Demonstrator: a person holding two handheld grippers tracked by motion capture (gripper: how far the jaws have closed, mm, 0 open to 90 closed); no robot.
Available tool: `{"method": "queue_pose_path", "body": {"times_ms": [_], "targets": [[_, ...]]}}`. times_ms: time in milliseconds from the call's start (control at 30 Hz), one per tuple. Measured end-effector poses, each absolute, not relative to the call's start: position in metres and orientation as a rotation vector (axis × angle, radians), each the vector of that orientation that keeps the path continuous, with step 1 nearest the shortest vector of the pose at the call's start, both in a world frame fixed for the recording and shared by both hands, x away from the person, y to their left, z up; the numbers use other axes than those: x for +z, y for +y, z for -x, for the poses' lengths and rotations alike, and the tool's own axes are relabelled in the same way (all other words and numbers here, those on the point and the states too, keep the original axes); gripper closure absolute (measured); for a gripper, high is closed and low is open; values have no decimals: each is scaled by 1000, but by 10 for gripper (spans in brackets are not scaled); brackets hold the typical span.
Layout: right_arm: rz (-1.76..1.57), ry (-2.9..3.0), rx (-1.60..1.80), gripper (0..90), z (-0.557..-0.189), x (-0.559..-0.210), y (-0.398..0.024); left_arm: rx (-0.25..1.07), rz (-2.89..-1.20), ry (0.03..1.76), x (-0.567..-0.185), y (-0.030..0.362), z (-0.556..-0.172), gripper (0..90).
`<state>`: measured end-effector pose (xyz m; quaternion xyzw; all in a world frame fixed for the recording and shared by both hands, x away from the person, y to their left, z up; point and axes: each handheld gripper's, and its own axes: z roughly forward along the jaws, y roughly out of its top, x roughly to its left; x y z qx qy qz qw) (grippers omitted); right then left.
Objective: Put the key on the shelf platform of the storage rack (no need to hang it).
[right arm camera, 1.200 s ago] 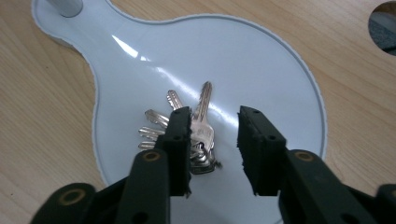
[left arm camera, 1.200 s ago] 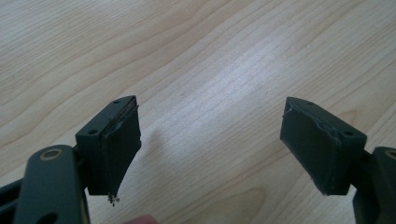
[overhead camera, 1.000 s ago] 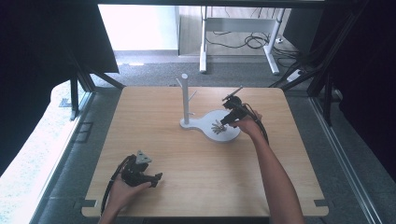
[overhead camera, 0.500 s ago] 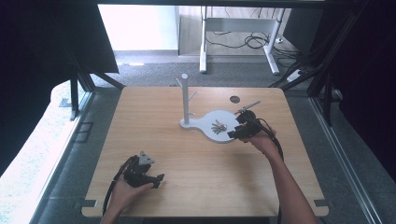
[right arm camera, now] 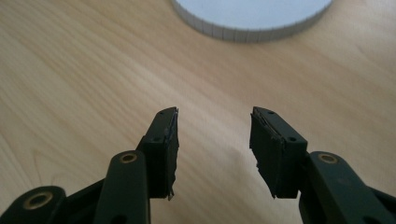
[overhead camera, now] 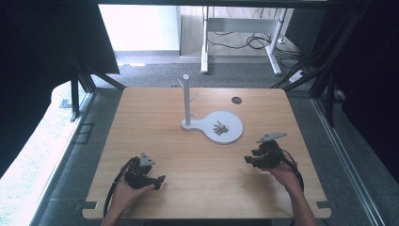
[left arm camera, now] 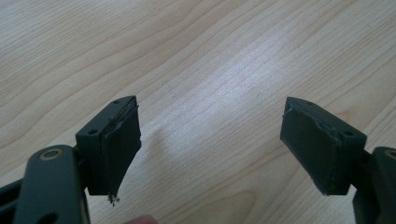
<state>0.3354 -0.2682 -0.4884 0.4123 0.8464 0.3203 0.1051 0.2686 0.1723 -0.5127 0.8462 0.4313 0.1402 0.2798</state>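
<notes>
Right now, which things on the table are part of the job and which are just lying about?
In the job:
- white stand with its round base plate
- small dark bunch of keys, as it looks, lying on that plate
- right gripper, jaws open, nothing between them

Just there:
- left gripper, jaws open over bare wood
- table
- round hole in the tabletop

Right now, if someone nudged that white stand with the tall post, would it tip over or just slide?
Probably slide. The white stand has a broad flat base lying on the table, which should steady it. A push high on its thin post might rock it. The small dark bunch on the base looks loose and may shift.
</notes>
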Motion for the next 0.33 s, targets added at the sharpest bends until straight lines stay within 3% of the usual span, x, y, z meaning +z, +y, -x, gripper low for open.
{"method": "queue_pose_path", "body": {"times_ms": [333], "targets": [[-1218, 2468, 946, 501, -315, -504, -289, 372, -2280, 1162, -515, 171, -270, 206]]}}
